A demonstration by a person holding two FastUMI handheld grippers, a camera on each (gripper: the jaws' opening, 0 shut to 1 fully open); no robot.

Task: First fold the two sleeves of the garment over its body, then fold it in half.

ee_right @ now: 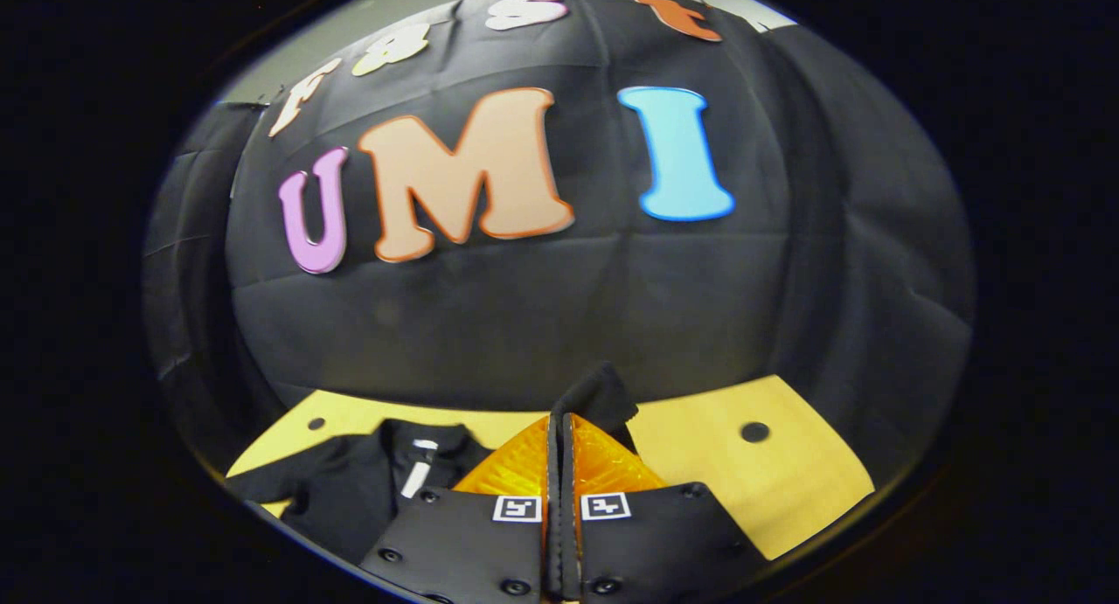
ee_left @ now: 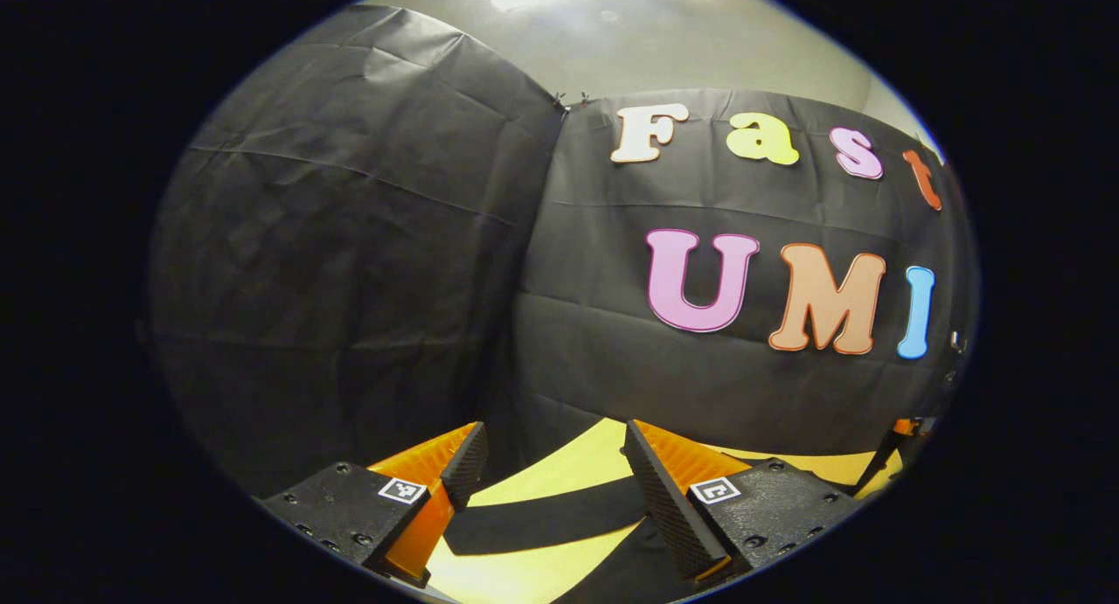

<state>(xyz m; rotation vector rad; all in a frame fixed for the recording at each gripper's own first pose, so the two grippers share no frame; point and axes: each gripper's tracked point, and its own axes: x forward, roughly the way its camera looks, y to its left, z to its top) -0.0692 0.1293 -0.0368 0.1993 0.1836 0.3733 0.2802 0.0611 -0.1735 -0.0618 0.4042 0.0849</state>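
Observation:
The black garment (ee_right: pixel 350 486) lies on the yellow table (ee_right: pixel 787 482), its collar with a white tag (ee_right: pixel 418 475) toward my right gripper. My right gripper (ee_right: pixel 560 422) is shut on a piece of the garment's black cloth (ee_right: pixel 599 394), which sticks up past the fingertips, lifted above the table. In the left gripper view, my left gripper (ee_left: pixel 552 454) is open above the table (ee_left: pixel 559 473). A black strip of the garment (ee_left: pixel 542 521) lies flat on the table below the gap between its fingers. Nothing sits between them.
The black booth wall (ee_right: pixel 559 315) stands close behind the table's far edge. The tabletop has round holes (ee_right: pixel 754 431) in it. Bare yellow table shows to the right of the right gripper. A small orange and black part (ee_left: pixel 900 433) sits at the far right in the left gripper view.

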